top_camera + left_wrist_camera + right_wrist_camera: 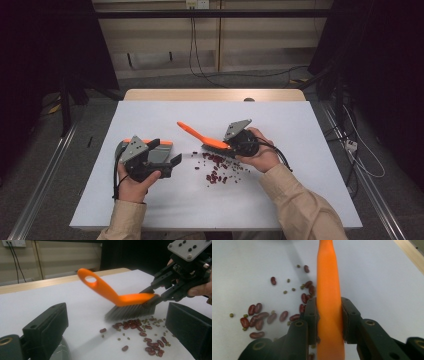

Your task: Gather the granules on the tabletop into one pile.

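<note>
Orange brush (202,137) sits clamped in my right gripper (239,141), bristles on the white table (300,165) by the scattered beans (218,167); I'm mid-sweep. My left gripper (167,162) clamps the dustpan (159,150) nearby, so next I'd push the beans leftward into it.

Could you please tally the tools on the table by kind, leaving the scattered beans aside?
Brush: 1
Dustpan: 1
Grippers: 2 (left gripper, right gripper)
Total: 4
</note>
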Motion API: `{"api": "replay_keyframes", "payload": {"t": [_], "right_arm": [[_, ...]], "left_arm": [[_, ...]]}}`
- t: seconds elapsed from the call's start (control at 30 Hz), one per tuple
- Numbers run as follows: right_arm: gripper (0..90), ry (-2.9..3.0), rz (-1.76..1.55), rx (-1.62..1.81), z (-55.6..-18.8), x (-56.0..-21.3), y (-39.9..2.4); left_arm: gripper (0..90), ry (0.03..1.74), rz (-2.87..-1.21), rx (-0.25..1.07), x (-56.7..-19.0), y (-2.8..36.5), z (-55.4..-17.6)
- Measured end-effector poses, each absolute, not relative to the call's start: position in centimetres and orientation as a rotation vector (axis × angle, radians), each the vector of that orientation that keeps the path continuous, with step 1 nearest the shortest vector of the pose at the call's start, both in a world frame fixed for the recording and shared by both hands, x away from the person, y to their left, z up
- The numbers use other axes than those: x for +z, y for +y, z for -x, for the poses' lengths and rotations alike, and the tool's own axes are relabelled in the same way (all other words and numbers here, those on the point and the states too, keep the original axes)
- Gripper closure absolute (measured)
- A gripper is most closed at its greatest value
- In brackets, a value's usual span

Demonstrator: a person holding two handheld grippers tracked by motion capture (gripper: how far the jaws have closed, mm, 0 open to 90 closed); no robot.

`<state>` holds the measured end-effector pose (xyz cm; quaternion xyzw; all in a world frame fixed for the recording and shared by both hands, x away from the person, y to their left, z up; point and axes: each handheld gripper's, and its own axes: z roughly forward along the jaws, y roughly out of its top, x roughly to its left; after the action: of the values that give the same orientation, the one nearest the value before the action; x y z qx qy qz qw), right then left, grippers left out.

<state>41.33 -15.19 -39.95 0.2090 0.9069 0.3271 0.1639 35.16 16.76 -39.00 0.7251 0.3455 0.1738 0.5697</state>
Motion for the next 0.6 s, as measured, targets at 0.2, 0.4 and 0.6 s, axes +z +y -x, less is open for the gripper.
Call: {"api": "replay_keyframes", "payload": {"t": [0.2,0.4,0.6], "right_arm": [[71.3,2.491,-0.837,0.99,-40.9,-38.8,-17.5],[71.3,2.371,-1.068,0.973,-39.2,-38.4,-19.7],[71.3,2.281,-1.25,0.95,-37.0,-38.9,-21.9]], "left_arm": [[4.6,0.81,-1.708,0.411,-39.1,16.8,-35.3],[4.6,0.811,-1.707,0.406,-39.1,16.7,-35.3],[4.6,0.81,-1.71,0.407,-39.1,16.6,-35.3]]}}
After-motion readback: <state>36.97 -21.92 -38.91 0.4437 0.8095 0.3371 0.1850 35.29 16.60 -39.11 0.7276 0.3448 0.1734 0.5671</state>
